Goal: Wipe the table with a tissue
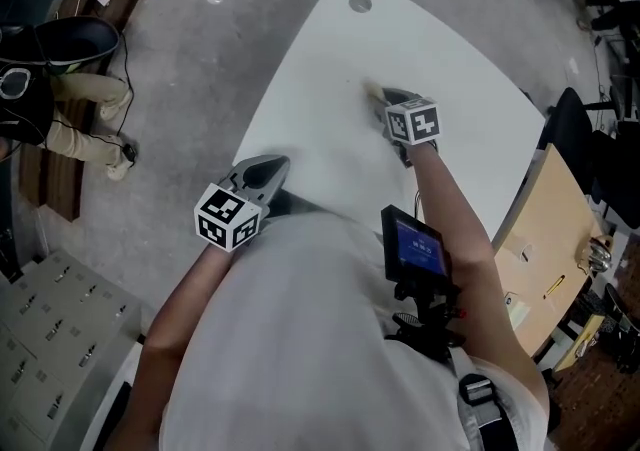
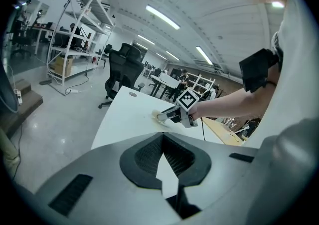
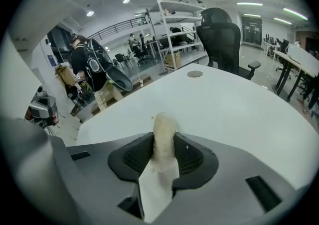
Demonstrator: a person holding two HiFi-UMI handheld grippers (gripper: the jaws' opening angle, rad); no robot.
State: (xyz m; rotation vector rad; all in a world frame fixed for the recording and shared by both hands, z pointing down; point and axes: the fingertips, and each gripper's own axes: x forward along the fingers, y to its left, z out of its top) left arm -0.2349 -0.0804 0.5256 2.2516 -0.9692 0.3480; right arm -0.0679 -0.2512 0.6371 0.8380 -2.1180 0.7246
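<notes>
A white table (image 1: 330, 59) fills the middle of the head view. My right gripper (image 1: 385, 97) reaches out over its middle, shut on a crumpled pale tissue (image 1: 372, 89) that sticks out past the tips and rests on the tabletop. In the right gripper view the tissue (image 3: 163, 129) is pinched between the dark pads (image 3: 137, 155). From the left gripper view, the right gripper (image 2: 167, 115) and tissue (image 2: 160, 116) lie low on the table (image 2: 124, 114). My left gripper (image 1: 272, 169) hovers near the table's near edge, shut and with nothing in it.
A round cable hole (image 1: 360, 3) sits near the table's far end. A black office chair (image 3: 224, 39) stands beyond it. A person (image 1: 60, 89) sits on the floor at the left. A wooden desk (image 1: 545, 229) adjoins on the right, grey lockers (image 1: 50, 339) at lower left.
</notes>
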